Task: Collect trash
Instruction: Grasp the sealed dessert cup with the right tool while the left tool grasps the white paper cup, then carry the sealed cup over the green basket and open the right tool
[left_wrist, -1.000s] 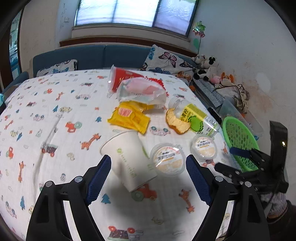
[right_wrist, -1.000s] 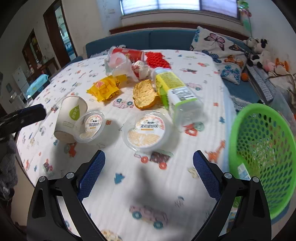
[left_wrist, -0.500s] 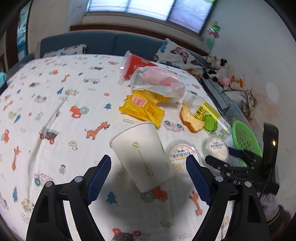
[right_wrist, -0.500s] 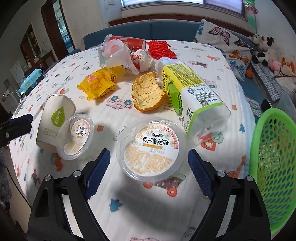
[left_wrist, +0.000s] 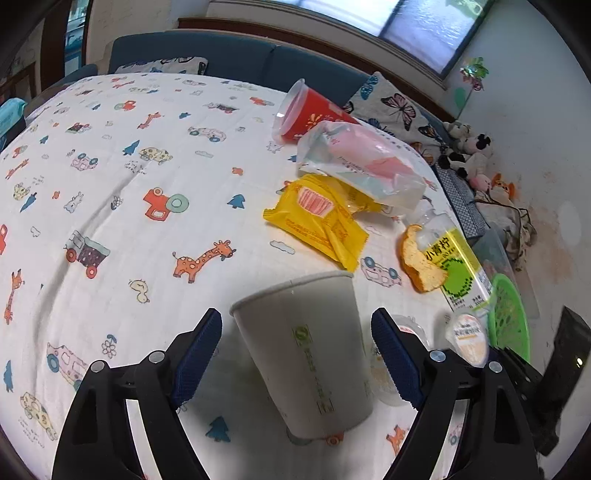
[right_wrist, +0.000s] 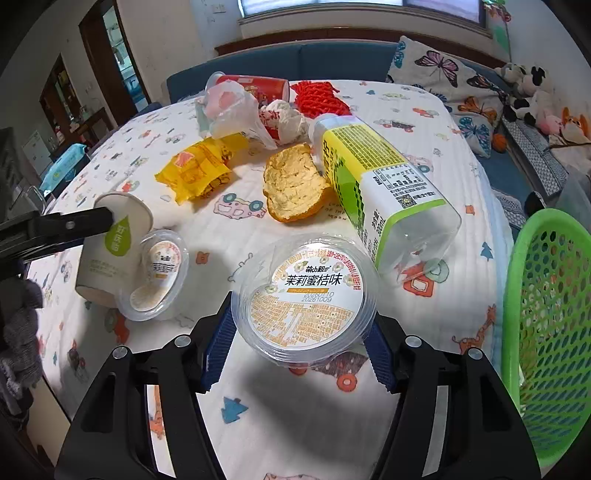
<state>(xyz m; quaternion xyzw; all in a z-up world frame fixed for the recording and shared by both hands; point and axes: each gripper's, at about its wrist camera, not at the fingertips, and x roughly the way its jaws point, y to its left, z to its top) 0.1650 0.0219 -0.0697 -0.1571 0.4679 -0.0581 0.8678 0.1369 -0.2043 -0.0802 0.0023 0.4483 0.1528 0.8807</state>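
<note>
Near the table's basket-side edge, two grippers work the trash.
Right gripper (right_wrist: 297, 345) closing around the jelly cup (right_wrist: 306, 295); left gripper (left_wrist: 297, 352) wide open astride the paper cup (left_wrist: 306, 350).

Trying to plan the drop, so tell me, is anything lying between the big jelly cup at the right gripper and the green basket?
Nothing visible does. The big jelly cup sits between the closing jaws of the right gripper, and only bare tablecloth separates it from the green basket.

Blue sofa (right_wrist: 295, 61), window (left_wrist: 424, 22), white wall (left_wrist: 535, 92)
</note>
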